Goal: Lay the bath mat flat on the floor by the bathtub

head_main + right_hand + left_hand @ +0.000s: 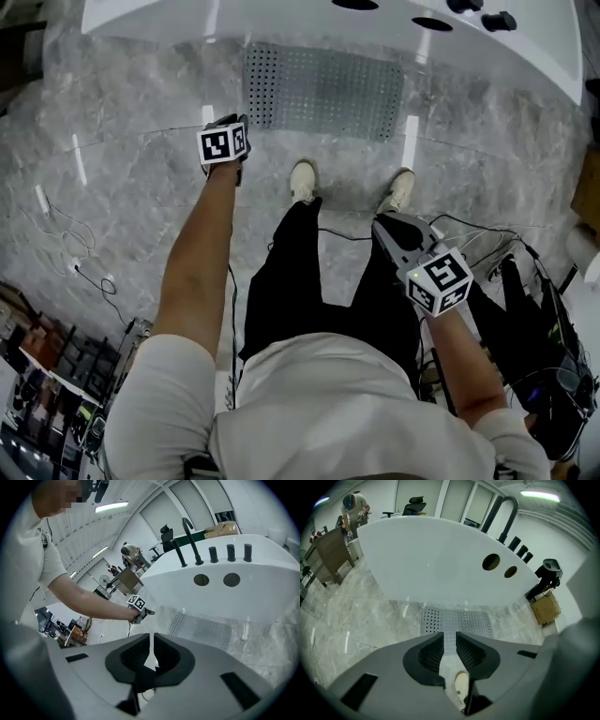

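bath mat (323, 91) is down flat on the grey marble floor (122, 187), long edge against the white bathtub (281, 19), at 12 o'clock from the person's shoes (302, 181). No folds visible, and the perforated surface shows fully in all three views. Left gripper (234, 122) is on an outstretched arm just off the mat's 7 o'clock corner and, from the head view, not touching it. In the left gripper view its jaws stand a little apart and released, with nothing between them; mat and floor show through the gap. Right gripper (384, 223) is held back near the person's right leg, at 5 o'clock from the mat and well clear of it. In the right gripper view its jaws are closed down to a thin slit and empty. The tub's dark faucet (187, 527) and knobs are on the far rim. Loose cables (75, 253) lie on the floor at 9 o'clock from the person. A cardboard box (546, 609) sits at the tub's end, at 3 o'clock in the left gripper view.
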Available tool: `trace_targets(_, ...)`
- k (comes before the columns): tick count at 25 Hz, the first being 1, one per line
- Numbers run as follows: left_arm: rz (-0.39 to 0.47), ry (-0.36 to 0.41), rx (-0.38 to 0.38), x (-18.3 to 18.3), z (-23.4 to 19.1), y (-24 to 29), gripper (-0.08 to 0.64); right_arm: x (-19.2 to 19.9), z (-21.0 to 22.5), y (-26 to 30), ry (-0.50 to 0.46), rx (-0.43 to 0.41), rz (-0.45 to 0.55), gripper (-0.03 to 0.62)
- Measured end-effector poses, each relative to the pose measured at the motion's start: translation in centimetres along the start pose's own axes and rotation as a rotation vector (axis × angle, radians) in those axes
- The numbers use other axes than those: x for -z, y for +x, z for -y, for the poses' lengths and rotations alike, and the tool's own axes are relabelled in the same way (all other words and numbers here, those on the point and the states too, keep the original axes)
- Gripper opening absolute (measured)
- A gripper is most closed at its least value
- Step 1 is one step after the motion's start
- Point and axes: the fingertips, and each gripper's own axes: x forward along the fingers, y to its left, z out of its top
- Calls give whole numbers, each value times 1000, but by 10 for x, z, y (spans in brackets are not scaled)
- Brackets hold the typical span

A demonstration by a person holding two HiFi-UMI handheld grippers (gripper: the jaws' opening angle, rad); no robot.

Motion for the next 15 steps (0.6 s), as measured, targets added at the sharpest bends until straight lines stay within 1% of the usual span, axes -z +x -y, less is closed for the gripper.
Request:
trace_targets(2, 20, 16, 35, 0, 3, -28, 91, -8, -15, -4, -6, 26, 34, 28)
trace_targets(5, 45, 58, 102, 6, 15, -70, 83, -10, -41, -15, -21, 62, 77, 15)
trace_targets(9, 58, 125, 168, 14, 26, -124, 52, -20, -72, -33, -40, 76, 112, 9)
trace_targets(12, 59, 138, 215, 20, 46, -159, 40, -23, -79, -57, -63, 72, 124, 9)
trace_targets(15, 39, 172, 240, 37, 73, -189, 32, -16, -80, -87, -90, 69, 141, 9)
